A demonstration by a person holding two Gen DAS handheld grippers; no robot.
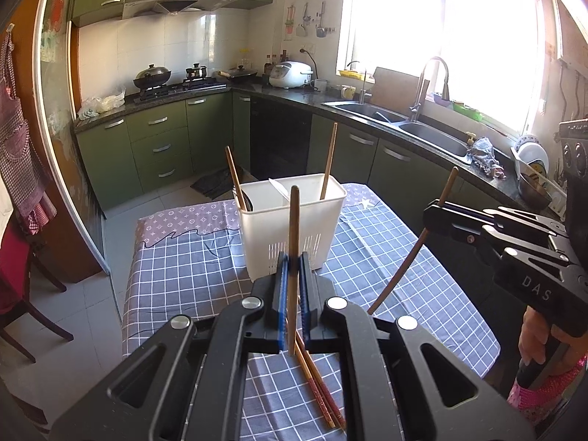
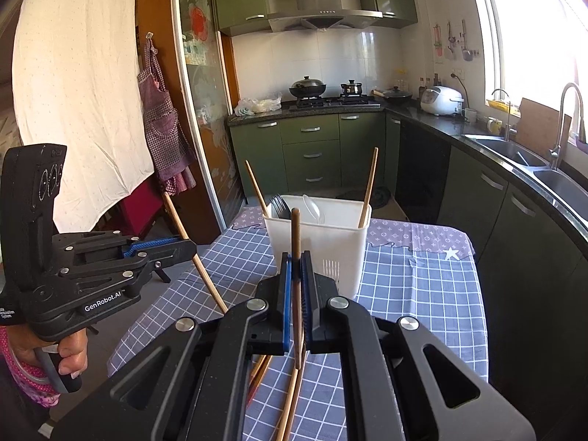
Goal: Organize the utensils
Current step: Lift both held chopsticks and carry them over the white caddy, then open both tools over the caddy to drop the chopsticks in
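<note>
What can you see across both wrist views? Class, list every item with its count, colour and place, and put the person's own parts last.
utensil caddy: one, white, two compartments, on the table
chopsticks in caddy: two, light wood, one leaning in each compartment
fork: one, dark metal, left compartment
clear spoon: one, transparent, at the divider
loose chopsticks: a few, wood with red patterned ends, on the cloth near the grippers
tablecloth: one, blue-grey check
wok: one, black, on the stove
rice cooker: one, white, on the counter
sink: one, steel, under the window
apron: one, purple check, hanging
left gripper: shut on a chopstick
right gripper: shut on a chopstick
</note>
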